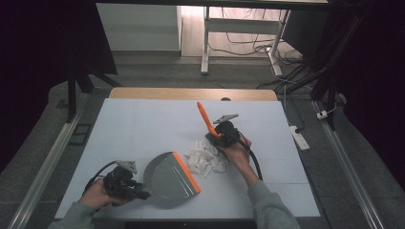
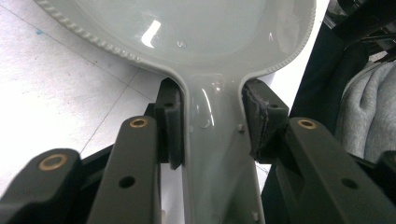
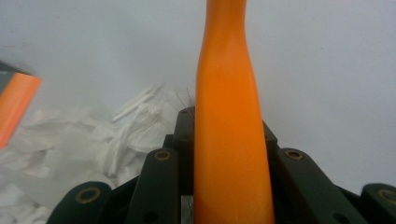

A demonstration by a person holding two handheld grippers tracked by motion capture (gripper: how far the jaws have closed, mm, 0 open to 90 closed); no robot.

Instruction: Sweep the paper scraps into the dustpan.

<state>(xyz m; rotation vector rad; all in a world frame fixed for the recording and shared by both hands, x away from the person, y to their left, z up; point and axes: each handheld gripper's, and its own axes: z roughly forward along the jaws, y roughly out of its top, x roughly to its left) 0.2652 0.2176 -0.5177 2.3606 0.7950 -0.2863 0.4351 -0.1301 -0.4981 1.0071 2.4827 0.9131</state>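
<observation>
A grey dustpan [image 1: 167, 175] with an orange front lip [image 1: 186, 171] lies on the white table, lip turned toward a heap of white paper scraps [image 1: 205, 158]. My left gripper [image 1: 136, 188] is shut on the dustpan handle [image 2: 215, 154], both pads pressed against its sides. My right gripper [image 1: 217, 136] is shut on an orange brush handle [image 1: 206, 119], which rises up and to the left above the scraps. In the right gripper view the orange handle [image 3: 229, 140] runs up between the jaws, with the scraps [image 3: 121, 130] and the dustpan lip [image 3: 16, 105] to its left.
The white table top [image 1: 143, 124] has a wooden strip [image 1: 191, 93] along its far edge. Beyond it stand a white desk frame [image 1: 206, 43] and floor cables [image 1: 248, 47]. A power strip [image 1: 299, 135] lies on the floor at the right.
</observation>
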